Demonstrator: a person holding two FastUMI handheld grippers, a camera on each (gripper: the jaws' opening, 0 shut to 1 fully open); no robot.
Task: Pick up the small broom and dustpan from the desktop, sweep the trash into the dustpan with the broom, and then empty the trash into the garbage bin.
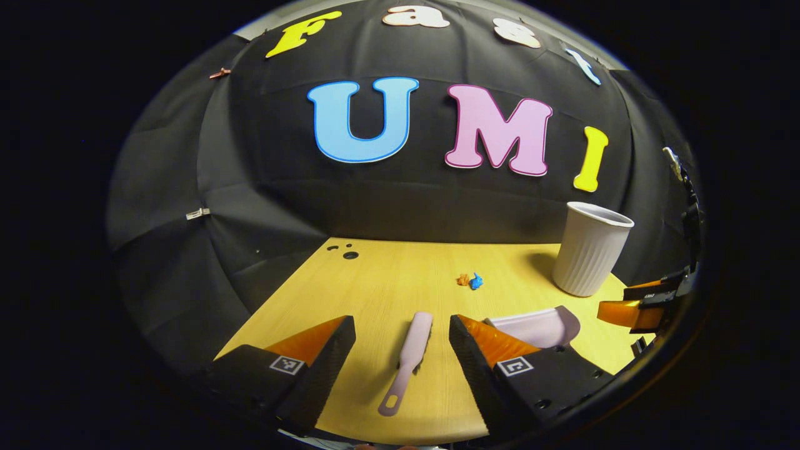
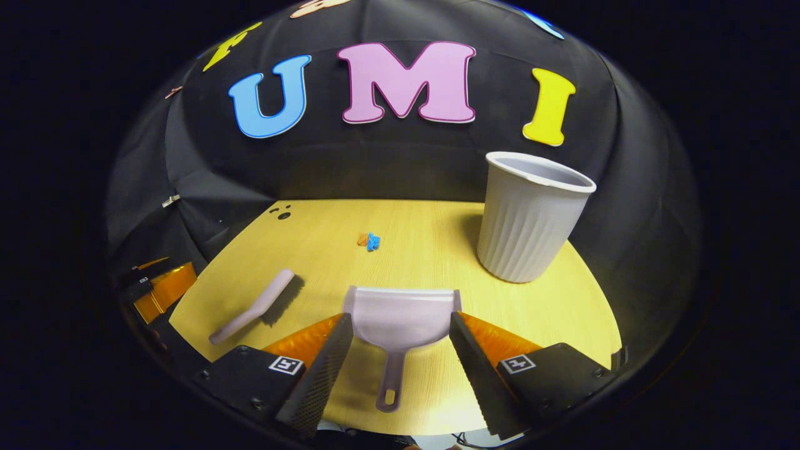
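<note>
Claws (image 1: 402, 350) (image 2: 401, 350) both spread wide over one broom (image 1: 407, 359), one dustpan (image 2: 397, 325), perhaps two scraps (image 2: 369, 240).

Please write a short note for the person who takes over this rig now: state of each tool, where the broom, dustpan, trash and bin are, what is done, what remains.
Left tool: open, empty, its fingers either side of the broom, not touching it.
Right tool: open, empty, lined up on the dustpan, whose handle points toward it.
Both the broom and dustpan lie flat on the desktop.
The trash, small orange and blue bits, sits mid-desktop, beyond both.
The garbage bin stands upright at the far right.
Done: nothing picked up yet.
Left: grasp both, sweep the trash into the dustpan, empty it into the bin.
</note>
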